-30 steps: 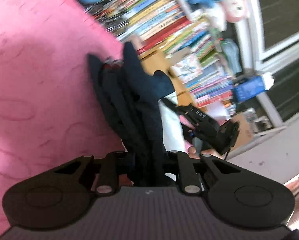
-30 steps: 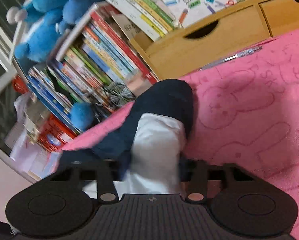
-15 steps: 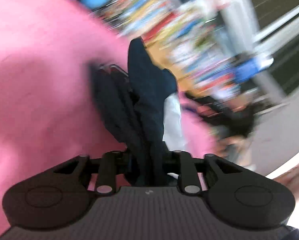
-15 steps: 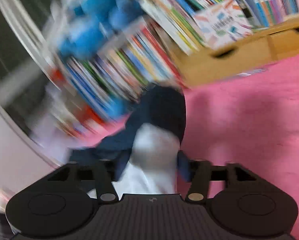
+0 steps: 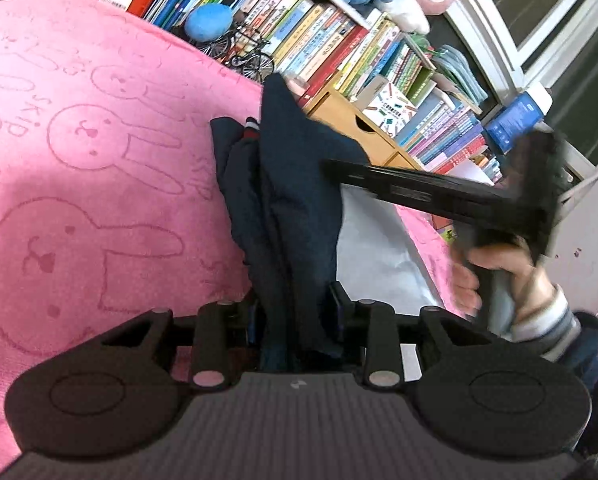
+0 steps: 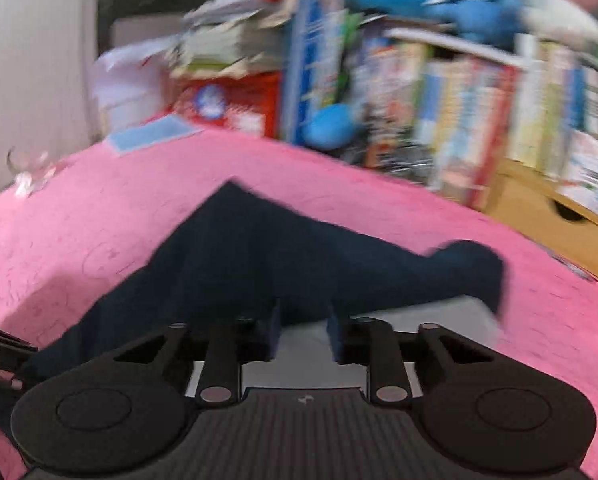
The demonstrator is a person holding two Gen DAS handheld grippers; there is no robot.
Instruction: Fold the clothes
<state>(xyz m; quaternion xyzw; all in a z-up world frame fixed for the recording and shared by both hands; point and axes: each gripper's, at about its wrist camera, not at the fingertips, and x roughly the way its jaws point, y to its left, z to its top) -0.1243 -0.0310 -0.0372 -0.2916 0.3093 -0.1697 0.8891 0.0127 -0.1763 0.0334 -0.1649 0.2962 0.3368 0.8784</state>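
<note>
**Right claw lets go of the navy garment, left one hangs on**

So the big change from a second ago: the right claw (image 6: 301, 334) was pinching the white-lined end of the navy garment (image 5: 295, 184), and now its jaws are spread, with the cloth lying just ahead of them and no longer clamped. In the left wrist view that same claw is stretched out flat across the cloth, off to the right of the left claw, with the person's hand (image 5: 495, 276) wrapped round its handle.

The left claw (image 5: 297, 308) is still pinching a bunched fold of the dark fabric, which rises straight up between its fingers. Ahead of the right claw the garment (image 6: 259, 248) spreads wide and low over the pink bunny towel (image 5: 79, 160) on the worktop, white lining (image 6: 439, 316) peeking out at the near edge.

My read: one end has been laid down, so a fold is probably mid-way. Whether it lands neat I can't tell, as the right view is pretty blurry.
</note>
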